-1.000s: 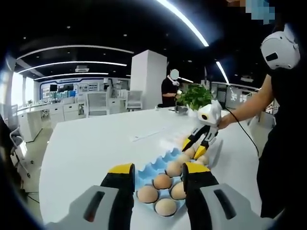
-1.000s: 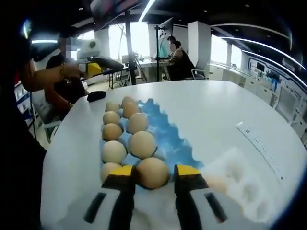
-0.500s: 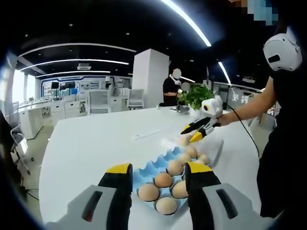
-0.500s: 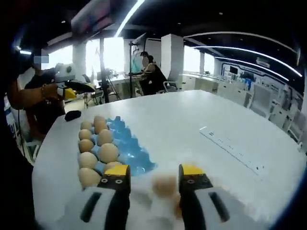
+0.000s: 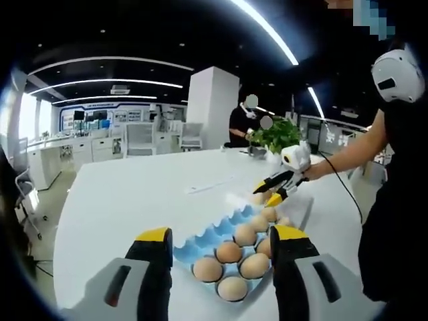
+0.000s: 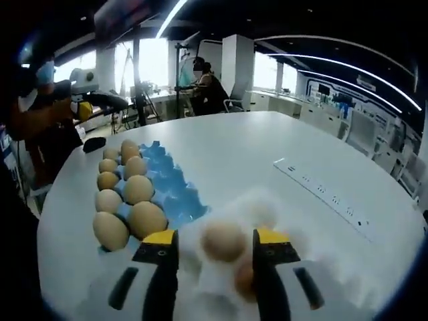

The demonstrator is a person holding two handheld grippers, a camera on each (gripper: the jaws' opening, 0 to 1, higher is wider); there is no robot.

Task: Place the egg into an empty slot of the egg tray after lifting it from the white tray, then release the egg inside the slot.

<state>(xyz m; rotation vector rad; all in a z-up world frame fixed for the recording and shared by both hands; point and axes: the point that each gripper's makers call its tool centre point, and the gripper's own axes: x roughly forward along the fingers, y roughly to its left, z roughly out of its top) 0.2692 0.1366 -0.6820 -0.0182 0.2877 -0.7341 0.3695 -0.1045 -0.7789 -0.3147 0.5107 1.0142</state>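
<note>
In the right gripper view a brown egg [image 6: 224,241] sits in a slot of the white tray [image 6: 321,267], between the jaws of my right gripper [image 6: 212,239]. The jaws stand open, and a small gap shows on each side of the egg. A second egg [image 6: 244,277] lies lower in the same tray. To the left is the blue egg tray [image 6: 175,195], with two rows of eggs along its left side and bare slots on its right. In the left gripper view my left gripper [image 5: 221,234] hangs open over the blue egg tray [image 5: 200,237]. The right gripper [image 5: 269,194] is at the white tray [image 5: 302,207] beyond.
A white power strip [image 6: 321,194] lies across the round white table. A potted plant [image 5: 274,134] stands at its far edge, and a small black object [image 6: 93,144] lies near the blue tray's far end. People sit at the back, and the person's arm [image 5: 341,157] reaches in.
My right gripper has left the blue tray and moved over the white tray, where an egg now stands between its jaws. The left gripper has stayed open above the blue tray.
</note>
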